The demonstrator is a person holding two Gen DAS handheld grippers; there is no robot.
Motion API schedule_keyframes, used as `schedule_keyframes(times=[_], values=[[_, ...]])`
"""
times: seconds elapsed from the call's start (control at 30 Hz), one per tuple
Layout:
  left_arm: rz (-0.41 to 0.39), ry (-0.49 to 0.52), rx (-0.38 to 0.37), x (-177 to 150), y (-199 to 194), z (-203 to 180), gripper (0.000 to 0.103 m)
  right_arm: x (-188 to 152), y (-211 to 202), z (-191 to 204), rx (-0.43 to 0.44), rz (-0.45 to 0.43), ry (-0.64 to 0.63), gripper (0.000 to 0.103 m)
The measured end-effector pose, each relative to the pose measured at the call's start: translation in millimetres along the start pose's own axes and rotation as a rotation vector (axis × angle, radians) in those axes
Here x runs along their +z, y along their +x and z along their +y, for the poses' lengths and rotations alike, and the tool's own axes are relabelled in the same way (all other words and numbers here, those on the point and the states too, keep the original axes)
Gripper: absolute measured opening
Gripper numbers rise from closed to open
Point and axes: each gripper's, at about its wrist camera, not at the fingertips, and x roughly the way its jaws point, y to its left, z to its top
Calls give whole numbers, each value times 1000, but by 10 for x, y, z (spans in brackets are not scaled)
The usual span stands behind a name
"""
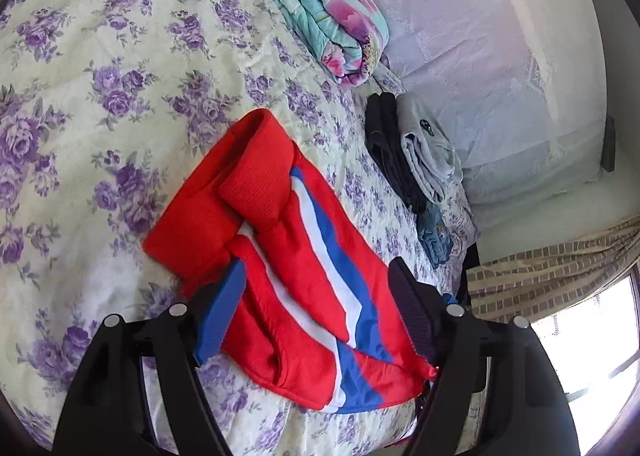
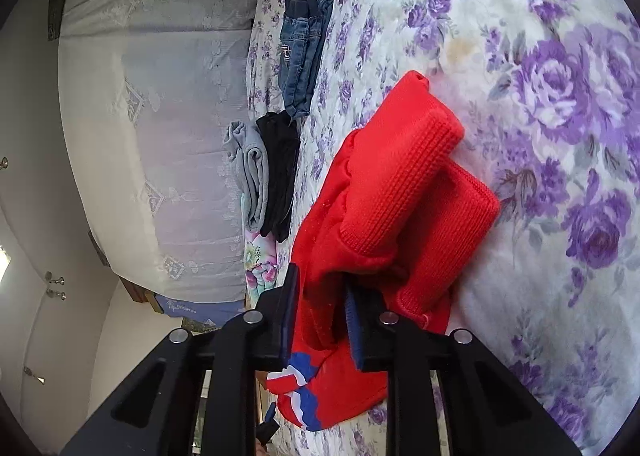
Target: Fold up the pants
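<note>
The left tongs (image 1: 316, 312) stand wide open over the red fleece pants with a blue and white side stripe (image 1: 288, 256), the fabric lying between the blue pads without being pinched. The right tongs (image 2: 322, 316) are closed on a fold of the same pants (image 2: 384, 216); the cloth bunched between the pads hides how much they hold. The pants lie partly folded on the bed with the purple-flowered cover (image 1: 100, 96), ribbed cuffs on top. Farther off, a folded grey garment (image 1: 428, 148) touches a folded black garment (image 1: 388, 148), and small blue jeans (image 2: 302, 56) are beside them. A rolled turquoise flowered quilt (image 1: 320, 8) lies beyond, its far end cut off by the frame.
</note>
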Motion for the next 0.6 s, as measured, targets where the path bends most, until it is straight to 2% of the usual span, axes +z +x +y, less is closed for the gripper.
schedule_keyframes(times=[0.13,0.23,0.33,0.43,0.6], values=[[57,1,-19,-19,231,-150,71,-1,6,-8,3,10,-3,22],[69,-4,55,-58,380,-147,71,1,11,-14,7,14,0,22],[87,-35,97,-113,444,-61,70,1,4,-40,10,18,5,22],[74,-42,112,-114,422,-32,68,1,6,-62,12,19,7,22],[-6,-37,144,76,400,-45,62,-4,22,-67,15,14,-4,20]])
